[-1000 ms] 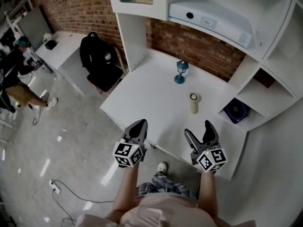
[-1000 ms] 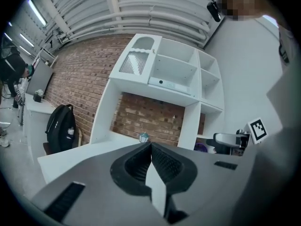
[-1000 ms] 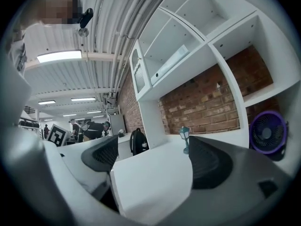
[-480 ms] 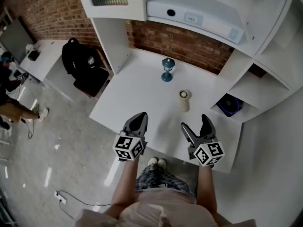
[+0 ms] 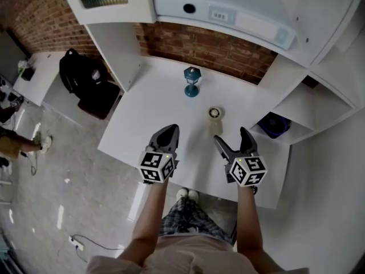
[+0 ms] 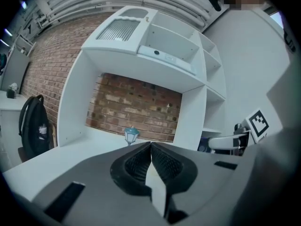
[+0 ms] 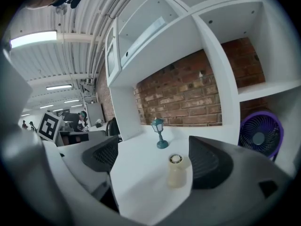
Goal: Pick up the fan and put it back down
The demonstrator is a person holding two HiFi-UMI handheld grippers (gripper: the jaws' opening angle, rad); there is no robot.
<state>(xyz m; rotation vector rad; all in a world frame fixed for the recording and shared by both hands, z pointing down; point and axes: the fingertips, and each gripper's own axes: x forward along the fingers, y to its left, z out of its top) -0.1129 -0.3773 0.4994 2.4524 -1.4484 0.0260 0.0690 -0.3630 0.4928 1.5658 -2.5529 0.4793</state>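
Observation:
A small cream fan (image 5: 215,119) with a round grille on top stands upright on the white desk (image 5: 145,116); it is also in the right gripper view (image 7: 176,170). My right gripper (image 5: 231,138) is open just short of it, and the cream fan sits ahead between the spread jaws without touching them (image 7: 155,161). My left gripper (image 5: 166,131) hovers over the desk's front part, shut with nothing in it (image 6: 150,147). A purple fan (image 7: 258,135) sits in the low shelf compartment at right (image 5: 272,124).
A teal lantern figurine (image 5: 191,81) stands farther back on the desk near the brick wall. White shelf walls flank the desk, and a white device (image 5: 222,13) lies on the shelf overhead. A black backpack (image 5: 80,76) rests at the left by another desk.
Both grippers have come forward over the desk. The right gripper is now closer to the cream fan. Jaw states look unchanged.

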